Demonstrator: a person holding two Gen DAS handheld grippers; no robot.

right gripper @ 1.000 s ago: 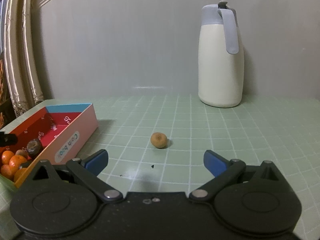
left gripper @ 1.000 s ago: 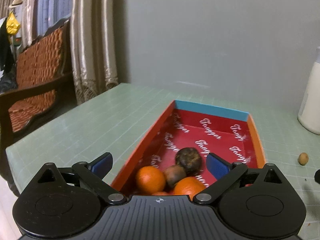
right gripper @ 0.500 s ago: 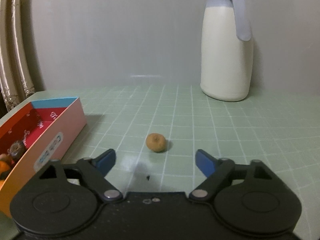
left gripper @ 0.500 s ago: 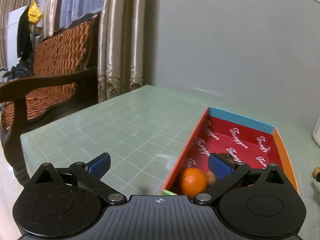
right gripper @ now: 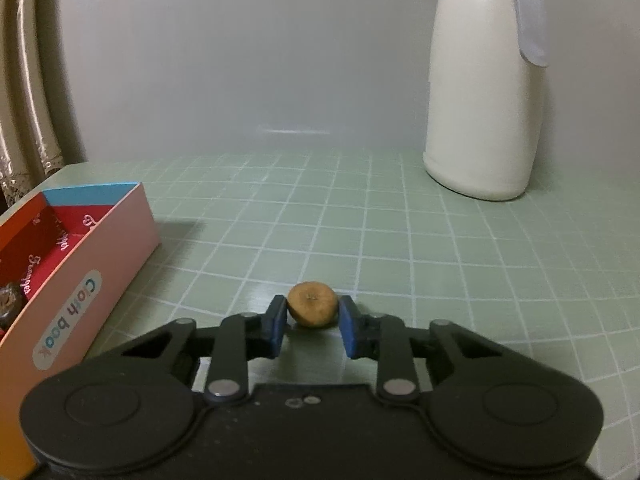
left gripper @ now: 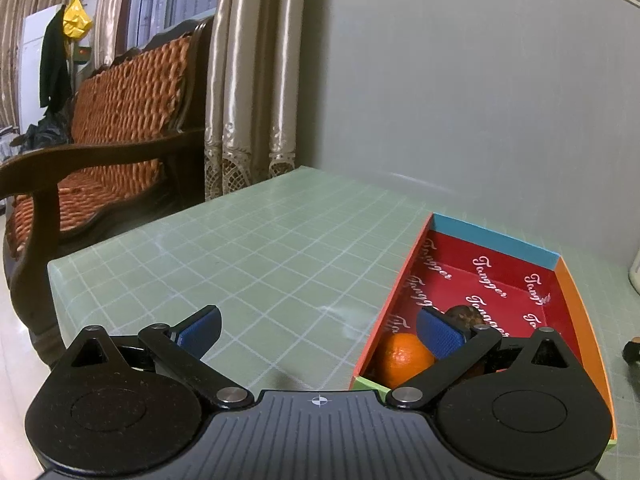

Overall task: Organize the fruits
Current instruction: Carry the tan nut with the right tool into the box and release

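The right gripper (right gripper: pixel 312 316) was seen with its jaws closing around a small brown fruit (right gripper: pixel 312 310), which sat on the green gridded table (right gripper: pixel 440 280) between the blue pads (right gripper: pixel 277 326); the left pad met the fruit's side, while a thin gap seemed to remain at the right pad. To the left of this fruit, well apart, a pink-sided box (right gripper: pixel 92 264) marked "Cloth book" was placed. Behind and to the right, a cream jug (right gripper: pixel 480 92) with a grey handle was stood against the wall.

The left gripper (left gripper: pixel 318 330) was held with its jaws wide apart and nothing between them, its right pad over the box's near end. An orange (left gripper: pixel 402 358) and a dark brown fruit (left gripper: pixel 466 314) were seen lying inside the red-lined box (left gripper: pixel 496 240). Beyond the table's far edge, a wooden sofa (left gripper: pixel 120 128) and curtains (left gripper: pixel 256 80) were visible.
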